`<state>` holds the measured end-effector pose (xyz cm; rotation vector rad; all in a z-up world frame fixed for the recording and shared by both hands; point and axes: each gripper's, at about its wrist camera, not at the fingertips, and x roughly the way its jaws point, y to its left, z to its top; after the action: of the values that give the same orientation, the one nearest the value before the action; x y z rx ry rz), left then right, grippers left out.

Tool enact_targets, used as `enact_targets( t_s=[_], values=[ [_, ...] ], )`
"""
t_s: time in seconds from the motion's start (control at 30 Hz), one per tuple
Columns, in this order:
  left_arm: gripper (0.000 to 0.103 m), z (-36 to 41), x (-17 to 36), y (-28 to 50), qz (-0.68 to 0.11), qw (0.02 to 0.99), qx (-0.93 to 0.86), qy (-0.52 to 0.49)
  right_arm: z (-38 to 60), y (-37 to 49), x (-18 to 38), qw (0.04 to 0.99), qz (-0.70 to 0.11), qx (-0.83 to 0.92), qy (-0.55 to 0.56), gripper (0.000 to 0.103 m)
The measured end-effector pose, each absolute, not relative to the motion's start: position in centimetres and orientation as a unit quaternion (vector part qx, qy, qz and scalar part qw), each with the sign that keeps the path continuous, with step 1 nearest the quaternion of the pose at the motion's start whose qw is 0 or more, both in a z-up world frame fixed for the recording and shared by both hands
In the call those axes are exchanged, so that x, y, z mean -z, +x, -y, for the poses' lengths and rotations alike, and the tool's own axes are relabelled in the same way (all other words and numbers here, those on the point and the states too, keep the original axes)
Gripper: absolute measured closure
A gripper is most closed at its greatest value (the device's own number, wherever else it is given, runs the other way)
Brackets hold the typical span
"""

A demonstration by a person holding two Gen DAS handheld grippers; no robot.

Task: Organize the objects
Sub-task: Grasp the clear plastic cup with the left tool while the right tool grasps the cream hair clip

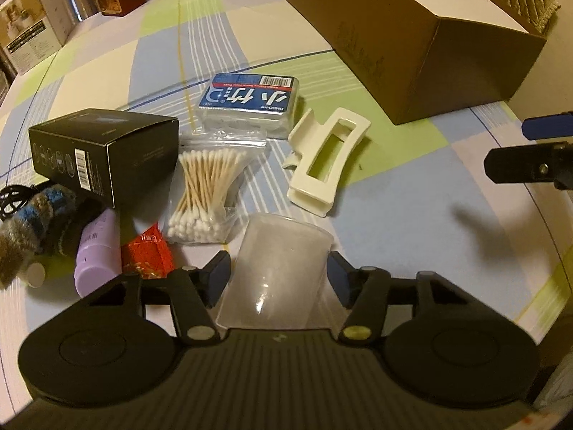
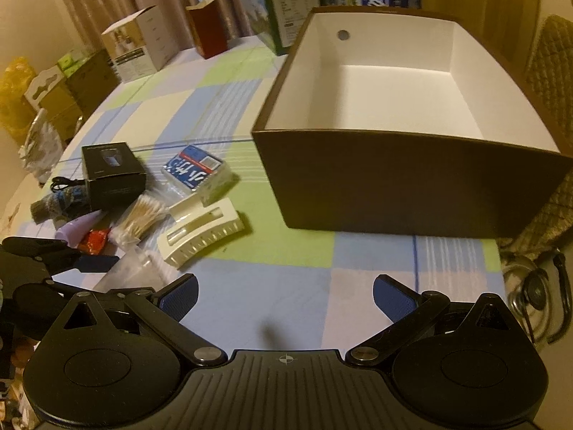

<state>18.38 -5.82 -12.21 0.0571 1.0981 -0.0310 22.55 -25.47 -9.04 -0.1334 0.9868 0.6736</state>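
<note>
My left gripper (image 1: 279, 272) is shut on a clear plastic cup (image 1: 277, 268), its blue pads against both sides; the cup also shows in the right wrist view (image 2: 132, 274). Beyond it lie a cream hair claw clip (image 1: 322, 165), a bag of cotton swabs (image 1: 211, 193), a blue-labelled floss pick box (image 1: 250, 105), a black carton (image 1: 104, 150), a purple bottle (image 1: 98, 251) and a red packet (image 1: 148, 252). My right gripper (image 2: 284, 299) is open and empty above the tablecloth, in front of the open brown box (image 2: 412, 182) with a white, empty inside.
A furry striped item (image 1: 32, 225) and a black cable (image 1: 12, 199) lie at the left. Cartons (image 2: 143, 48) stand along the table's far edge. A quilted chair back (image 2: 551, 71) and headphones (image 2: 537, 294) are at the right.
</note>
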Motion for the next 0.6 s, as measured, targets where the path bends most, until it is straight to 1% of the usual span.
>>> enact_targets(
  t_s=[0.3, 0.37, 0.4, 0.43, 0.6],
  values=[
    [0.051, 5.8, 11.1, 16.1, -0.509, 0.860, -0.034, -0.010, 22.7, 22.6, 9.2, 0.803, -0.422, -0.412, -0.088, 0.002],
    [0.051, 5.7, 10.6, 15.4, -0.507, 0.860, -0.051, -0.019, 21.8, 22.4, 9.3, 0.799, -0.408, -0.430, -0.099, 0.006],
    [0.051, 5.6, 10.3, 15.1, -0.505, 0.861, -0.059, -0.023, 21.3, 22.4, 9.5, 0.796, -0.402, -0.441, -0.106, 0.011],
    [0.051, 5.4, 9.9, 14.7, -0.502, 0.862, -0.069, -0.028, 20.7, 22.4, 9.7, 0.792, -0.398, -0.449, -0.113, 0.013],
    [0.053, 4.6, 8.5, 13.9, -0.488, 0.865, -0.107, -0.043, 18.4, 22.4, 11.1, 0.781, -0.385, -0.471, -0.139, 0.013]
  ],
)
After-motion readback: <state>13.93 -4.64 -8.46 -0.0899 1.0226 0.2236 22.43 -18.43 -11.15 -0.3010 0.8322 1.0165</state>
